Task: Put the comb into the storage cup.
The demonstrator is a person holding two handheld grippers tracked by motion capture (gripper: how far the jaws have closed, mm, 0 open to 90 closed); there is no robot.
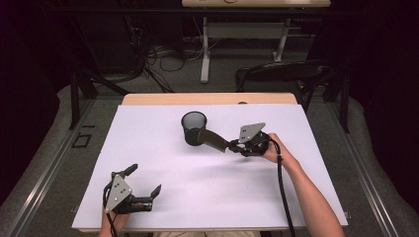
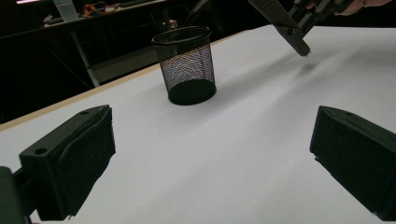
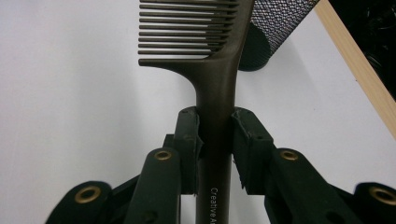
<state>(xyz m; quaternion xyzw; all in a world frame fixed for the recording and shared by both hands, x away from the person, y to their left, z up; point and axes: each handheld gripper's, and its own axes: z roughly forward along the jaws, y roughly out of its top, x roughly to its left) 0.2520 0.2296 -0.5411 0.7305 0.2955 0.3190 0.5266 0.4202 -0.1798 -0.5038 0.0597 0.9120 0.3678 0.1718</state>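
Observation:
A dark brown comb [image 3: 215, 84] is clamped by its handle between the jaws of my right gripper [image 3: 215, 135], teeth end pointing away. From above, the comb [image 1: 211, 139] hangs over the white sheet with its teeth end next to the black mesh cup [image 1: 193, 127], and my right gripper [image 1: 232, 144] holds it from the right. The cup [image 2: 186, 65] stands upright and looks empty. My left gripper [image 1: 144, 180] rests near the front left edge, open, nothing between its fingers [image 2: 74, 158].
A white sheet [image 1: 163, 163] covers the wooden table [image 1: 148, 98]. A black chair [image 1: 281, 74] stands behind the far edge, and cables lie on the floor beyond. Another table's legs [image 1: 205, 49] stand farther back.

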